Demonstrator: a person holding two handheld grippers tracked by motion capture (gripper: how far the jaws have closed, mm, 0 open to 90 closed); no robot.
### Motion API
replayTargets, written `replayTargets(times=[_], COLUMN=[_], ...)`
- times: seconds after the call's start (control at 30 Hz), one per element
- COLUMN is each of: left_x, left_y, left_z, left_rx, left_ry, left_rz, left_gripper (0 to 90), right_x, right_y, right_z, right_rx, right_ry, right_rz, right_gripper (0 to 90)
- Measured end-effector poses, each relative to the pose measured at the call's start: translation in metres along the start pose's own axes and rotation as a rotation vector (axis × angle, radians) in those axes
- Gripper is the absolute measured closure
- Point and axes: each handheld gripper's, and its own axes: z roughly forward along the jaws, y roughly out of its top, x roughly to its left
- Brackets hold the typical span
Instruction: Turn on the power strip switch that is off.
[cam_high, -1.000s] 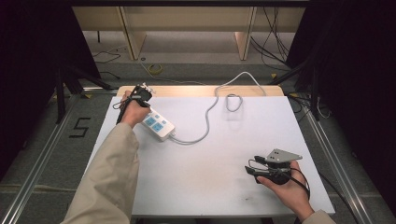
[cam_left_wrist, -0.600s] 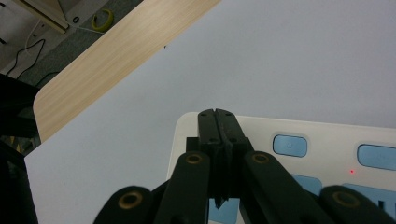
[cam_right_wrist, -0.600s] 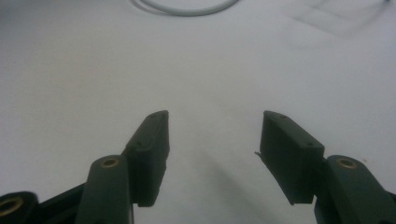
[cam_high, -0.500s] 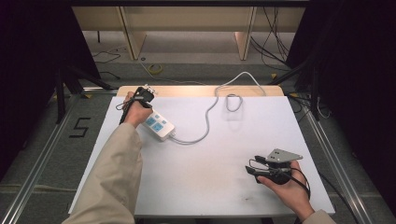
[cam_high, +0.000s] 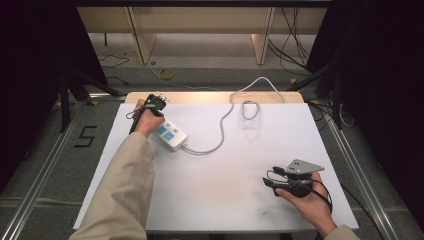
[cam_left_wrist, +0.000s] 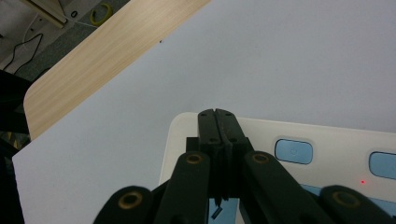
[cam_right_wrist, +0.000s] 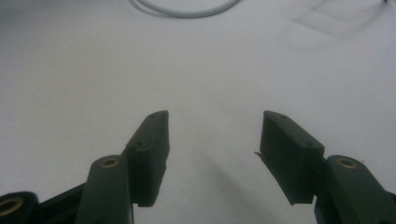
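The power strip lies flat on the white table, toward its far left part, set on a slant with one end toward the far left corner and the other toward the middle. It is a white box with pale blue switches on top; in the left gripper view the near end of the power strip shows rounded corners, two of those blue switches and a small red light. From its inner end a white cord runs across the table in a long bend, rises toward the far edge, passes a small loop there and drops off the back. The left gripper is held over the far end of the strip, by the wooden edge of the table; its jaws are pressed flat against each other with nothing between them, and the tips of the left gripper stand over the strip's end, though whether they touch it I cannot tell. The left hand grips the tool, and a beige sleeve reaches back to the near edge. Well apart, at the near right of the table, the right hand holds the right gripper low over bare table. The right gripper has its jaws spread wide and empty, with a bend of the cord beyond them.
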Motion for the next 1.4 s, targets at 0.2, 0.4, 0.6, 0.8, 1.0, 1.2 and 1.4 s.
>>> replayTargets(times=[0.2, 0.4, 0.6, 0.8, 1.0, 1.2, 1.4], left_x=[-0.0006, 0.0011, 0.0024, 0.0026, 0.0014, 0.0002, 0.0007], left_y=[-0.0001, -0.0011, -0.0021, -0.0012, -0.0003, 0.0002, 0.0006], left_z=[0.0031, 0.0036, 0.0039, 0.0042, 0.0053, 0.0058, 0.0062], left_rx=[0.006, 0.012, 0.013, -0.001, -0.007, 0.003, 0.010], left_ry=[-0.002, -0.001, -0.002, -0.005, -0.008, -0.003, -0.004], left_rz=[-0.002, -0.006, -0.014, -0.015, -0.013, -0.001, -0.005], left_gripper=[89.9, 89.8, 89.8, 89.8, 89.8, 89.9, 89.9], right_x=[-0.0003, 0.0000, 0.0000, 0.0002, 0.0001, 0.0002, 0.0000], right_y=[0.0000, 0.0002, 0.0003, 0.0002, -0.0001, 0.0000, 0.0002], right_z=[-0.0004, -0.0005, 0.0000, 0.0003, 0.0007, 0.0005, 0.0002], right_rx=[-0.004, -0.004, -0.001, -0.002, 0.002, 0.000, -0.001], right_ry=[-0.001, 0.000, 0.001, 0.001, 0.003, 0.003, 0.002], right_rz=[0.001, 0.001, 0.002, 0.003, 0.003, 0.003, 0.003], right_gripper=[43.2, 43.2, 43.2, 43.2, 43.2, 43.2, 43.0])
